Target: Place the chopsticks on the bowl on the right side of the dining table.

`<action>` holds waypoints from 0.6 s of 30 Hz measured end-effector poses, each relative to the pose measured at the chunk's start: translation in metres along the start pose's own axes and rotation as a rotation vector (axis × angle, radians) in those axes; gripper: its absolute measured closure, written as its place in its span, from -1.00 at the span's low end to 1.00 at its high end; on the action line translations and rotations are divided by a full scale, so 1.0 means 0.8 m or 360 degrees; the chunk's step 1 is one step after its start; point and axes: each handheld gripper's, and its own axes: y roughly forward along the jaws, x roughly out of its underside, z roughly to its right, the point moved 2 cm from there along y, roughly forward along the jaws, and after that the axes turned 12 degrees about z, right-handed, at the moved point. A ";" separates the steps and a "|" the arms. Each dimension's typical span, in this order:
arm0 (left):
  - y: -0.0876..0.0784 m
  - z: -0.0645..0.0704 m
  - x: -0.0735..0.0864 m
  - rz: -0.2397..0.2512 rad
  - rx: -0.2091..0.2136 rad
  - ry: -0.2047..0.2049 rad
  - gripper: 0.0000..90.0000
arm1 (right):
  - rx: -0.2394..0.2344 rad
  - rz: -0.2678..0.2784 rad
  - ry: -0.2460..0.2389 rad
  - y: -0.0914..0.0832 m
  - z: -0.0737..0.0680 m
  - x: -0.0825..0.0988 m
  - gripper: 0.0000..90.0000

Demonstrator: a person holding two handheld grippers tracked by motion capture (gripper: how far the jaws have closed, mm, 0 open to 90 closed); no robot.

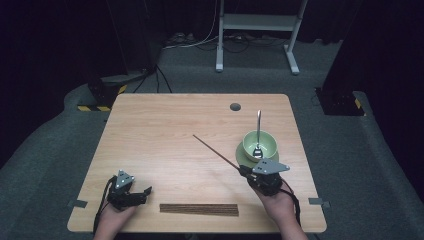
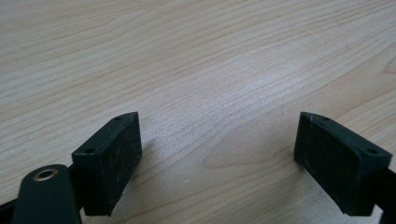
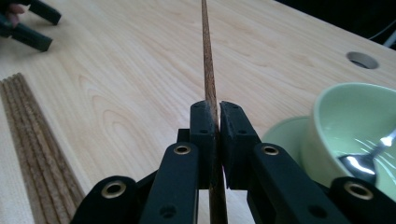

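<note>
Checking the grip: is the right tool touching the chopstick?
Touching. The right gripper view shows the right tool with both jaws pressed against the chopstick, no gap on either side.

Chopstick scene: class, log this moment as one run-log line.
right tool: shut on chopstick | left tool: open, nothing between | chopstick bundle: near table edge | spoon: in green bowl

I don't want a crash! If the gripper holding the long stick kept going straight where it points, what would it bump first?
Probably nothing: the right gripper, shut on the chopstick, points across bare table. The green bowl sits off to its side, though depth is hard to judge.
</note>
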 end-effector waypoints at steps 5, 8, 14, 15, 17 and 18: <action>0.000 -0.001 0.000 -0.0007 0.0009 -0.0015 -0.65 | 0.0073 0.0004 0.0001 -0.014 0.016 0.002 0.88; 0.000 -0.001 0.000 -0.0007 0.0006 -0.0011 -0.66 | 0.0104 0.0009 0.0030 -0.021 0.026 0.004 0.88; 0.000 -0.001 0.000 -0.0006 0.0004 -0.0010 -0.65 | 0.0179 0.0023 0.0075 -0.034 0.047 0.008 0.88; 0.000 -0.001 0.000 -0.0005 0.0004 -0.0009 -0.66 | 0.0190 0.0024 0.0083 -0.035 0.049 0.009 0.88; 0.000 -0.001 0.000 -0.0007 0.0009 -0.0014 -0.65 | 0.0208 0.0023 0.0095 -0.038 0.054 0.011 0.88; 0.000 -0.001 0.000 -0.0007 0.0009 -0.0014 -0.65 | 0.0217 0.0019 0.0096 -0.039 0.056 0.012 0.88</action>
